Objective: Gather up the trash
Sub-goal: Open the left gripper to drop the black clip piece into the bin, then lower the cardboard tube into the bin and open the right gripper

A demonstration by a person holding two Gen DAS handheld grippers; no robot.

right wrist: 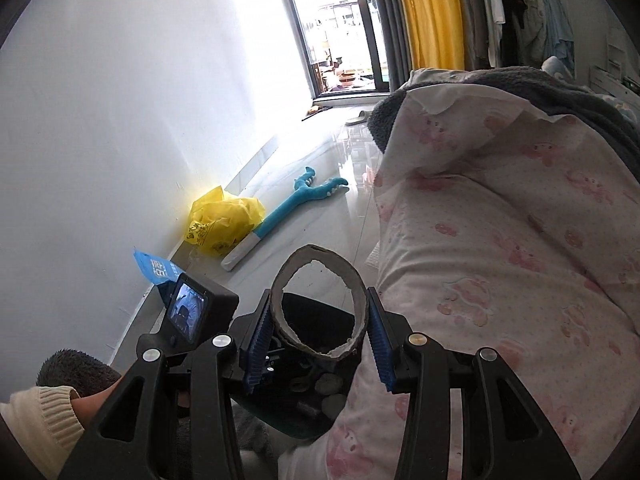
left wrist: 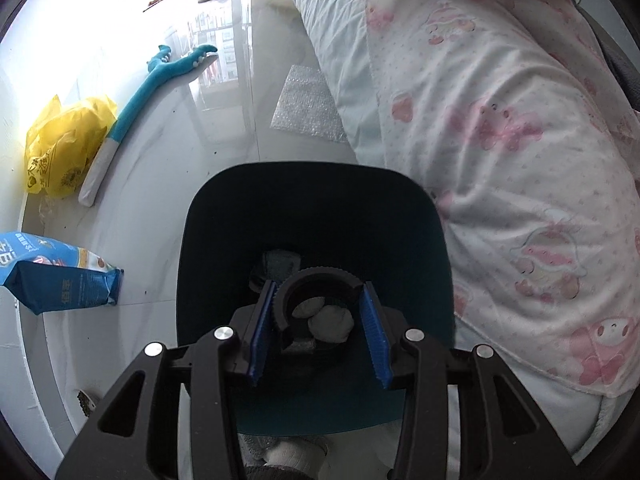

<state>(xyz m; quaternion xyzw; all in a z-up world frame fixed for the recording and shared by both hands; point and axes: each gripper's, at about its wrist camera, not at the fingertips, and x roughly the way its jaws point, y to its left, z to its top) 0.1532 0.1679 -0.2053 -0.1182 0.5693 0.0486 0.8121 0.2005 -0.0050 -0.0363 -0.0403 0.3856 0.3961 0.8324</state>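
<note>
both grippers are the same build: matte black plastic frames with chunky angled arms and triangular cutouts, plus round silver screw heads at the pivots. the left gripper (left wrist: pixel 319 330) has ribbed blue pads on the fingers (left wrist: pixel 262 330), and the right gripper (right wrist: pixel 319 336) has the same blue pads (right wrist: pixel 380 340). a small black camera box with a lit screen (right wrist: pixel 187 312) sits on the other unit. the person's wearing a fuzzy dark grey sleeve (right wrist: pixel 74 372) over a ribbed cream cuff (right wrist: pixel 42 420).

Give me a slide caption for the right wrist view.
Right gripper grips a grey cardboard tape-roll core above the dark bin beside the pink-patterned quilt.
</note>
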